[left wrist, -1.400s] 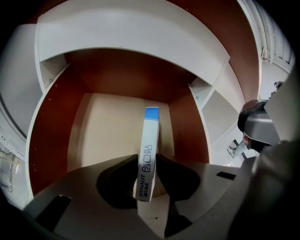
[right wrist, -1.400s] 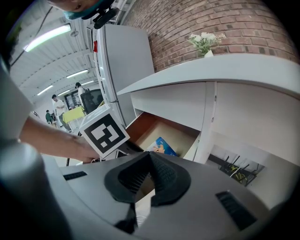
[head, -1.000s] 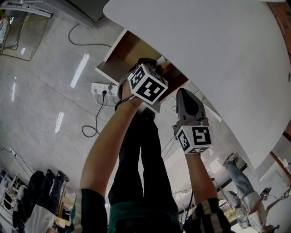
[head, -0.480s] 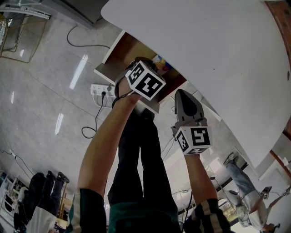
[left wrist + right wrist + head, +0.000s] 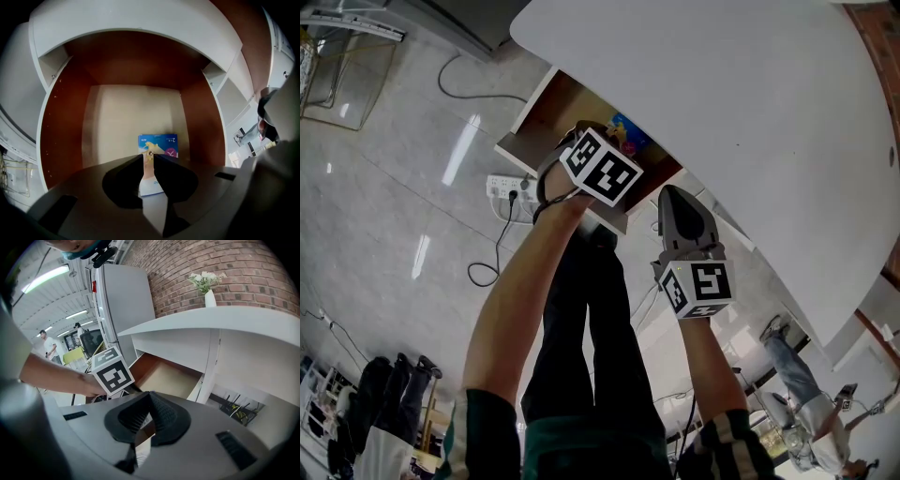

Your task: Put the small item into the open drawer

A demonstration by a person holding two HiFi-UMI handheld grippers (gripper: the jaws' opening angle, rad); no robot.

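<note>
Drawer: red-brown side walls, beige floor, white front.
Small item: blue face with a yellow figure and a magenta disc; white lower part.
Left tool, right tool: grey bodies, black jaws.
Marker cubes: white, black square patterns.
Worktop: white.
Floor: glossy pale grey.

Small flat packet, blue and white with a printed picture, its near end pinched between the closed jaws of the left gripper, held above the floor of the drawer. The drawer stands pulled open, with reddish-brown walls and a pale beige floor.
</note>
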